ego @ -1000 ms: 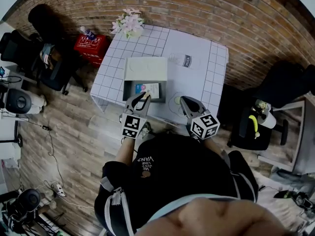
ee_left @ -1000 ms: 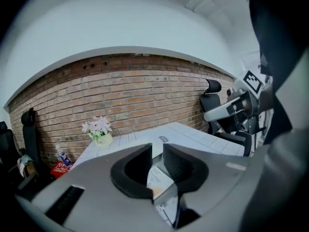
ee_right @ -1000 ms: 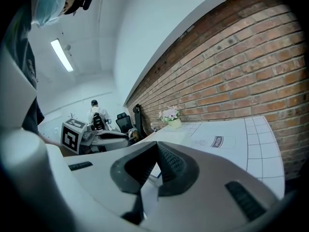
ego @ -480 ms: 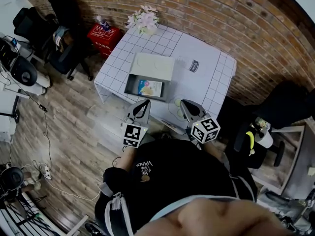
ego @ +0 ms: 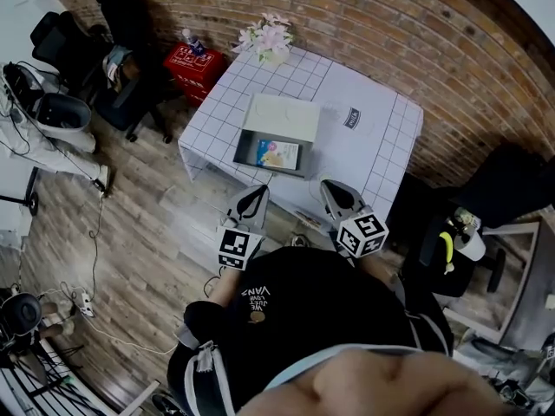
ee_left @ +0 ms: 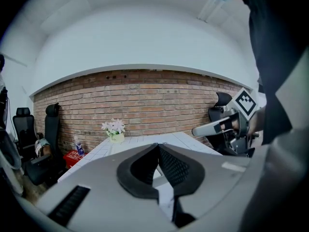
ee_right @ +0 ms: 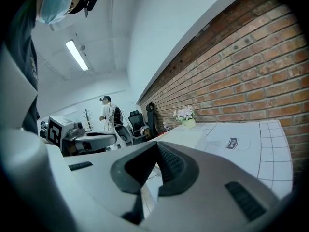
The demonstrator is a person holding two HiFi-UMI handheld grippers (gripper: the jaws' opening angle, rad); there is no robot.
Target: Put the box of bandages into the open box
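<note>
In the head view the open grey box (ego: pixel 249 153) lies on the white gridded table (ego: pixel 373 150), its pale lid (ego: pixel 282 116) folded back. A colourful box of bandages (ego: pixel 277 153) lies inside it. My left gripper (ego: pixel 257 191) hangs off the table's near edge, short of the open box, shut and empty. My right gripper (ego: pixel 330 185) is beside it, also shut with nothing held. In the left gripper view the left gripper (ee_left: pixel 157 146) has its jaws meeting, and the right gripper (ee_left: pixel 219 127) shows at the right. The right gripper view shows closed jaws on the right gripper (ee_right: pixel 157 144).
A pot of pale flowers (ego: pixel 270 37) stands at the table's far corner, with a flat "milk" print (ego: pixel 352 119) near it. A red crate (ego: pixel 192 61) and black chairs (ego: pixel 130 24) stand left of the table. A brick wall (ego: pixel 416 24) runs behind. A person (ee_right: pixel 107 112) stands far off.
Both grippers have drawn back from the table toward my body. The left jaws, slightly apart over the open box a second ago, have closed. The bandage box stays in the open box.
</note>
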